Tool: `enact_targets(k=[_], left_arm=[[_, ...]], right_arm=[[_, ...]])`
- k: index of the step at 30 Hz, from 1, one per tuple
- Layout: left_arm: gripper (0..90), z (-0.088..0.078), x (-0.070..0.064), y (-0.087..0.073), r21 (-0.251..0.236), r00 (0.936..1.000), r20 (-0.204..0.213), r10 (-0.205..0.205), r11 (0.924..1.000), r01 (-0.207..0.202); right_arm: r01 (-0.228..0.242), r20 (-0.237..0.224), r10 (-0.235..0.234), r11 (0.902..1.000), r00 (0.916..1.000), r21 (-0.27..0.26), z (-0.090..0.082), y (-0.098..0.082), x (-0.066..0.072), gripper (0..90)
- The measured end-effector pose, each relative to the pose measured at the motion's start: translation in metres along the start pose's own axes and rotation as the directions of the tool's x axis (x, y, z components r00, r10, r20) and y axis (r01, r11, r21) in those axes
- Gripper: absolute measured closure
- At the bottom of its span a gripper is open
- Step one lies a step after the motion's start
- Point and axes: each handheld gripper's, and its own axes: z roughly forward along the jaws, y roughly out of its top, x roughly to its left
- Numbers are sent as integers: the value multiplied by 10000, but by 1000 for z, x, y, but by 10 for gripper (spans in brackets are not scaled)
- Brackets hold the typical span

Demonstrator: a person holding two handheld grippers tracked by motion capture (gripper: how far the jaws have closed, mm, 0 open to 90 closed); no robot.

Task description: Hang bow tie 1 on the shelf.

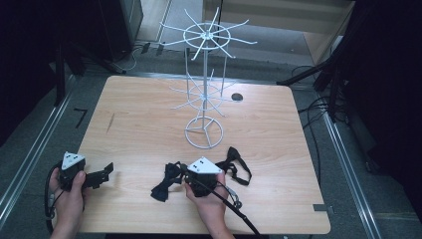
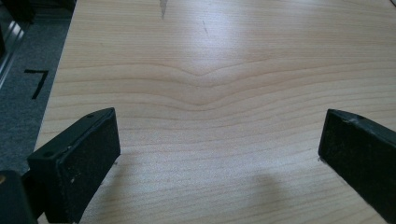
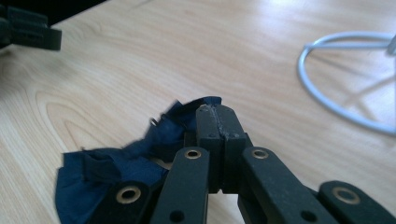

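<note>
On the near part of the wooden table (image 1: 149, 119), a dark blue bow tie (image 1: 166, 181) lies crumpled, its strap (image 1: 239, 167) trailing off to the right past the right gripper (image 1: 186, 175). In the right gripper view that gripper (image 3: 215, 114) has its two black jaws pressed tight together, with the bow tie (image 3: 116, 163) bunched right at and under their tips; the cloth spreads to the left of the jaws and a fold of it peeks up behind them, so the jaws appear clamped on the fabric. The white wire stand (image 1: 204, 89) rises just beyond the tie, its ring base (image 3: 345, 88) lying on the table to the right of the closed jaws and apart from them. The left gripper (image 1: 102, 174) sits at the table's near left corner, well apart from the tie. In its own view the left gripper (image 2: 219, 144) has its jaws spread wide over bare wood with nothing between them.
</note>
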Motion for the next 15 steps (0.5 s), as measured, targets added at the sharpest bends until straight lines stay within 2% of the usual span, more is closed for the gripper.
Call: enact_targets(k=[8,15], left_arm=[[0,0,0,0,7,10000,0,3,10000,-3],[0,0,0,0,17,10000,-3,-14,10000,14]], right_arm=[[253,256,-237,9978,9994,-618,-13,13,-5,900],[519,607,-445,9906,9972,-1262,-31,31,-12,900]])
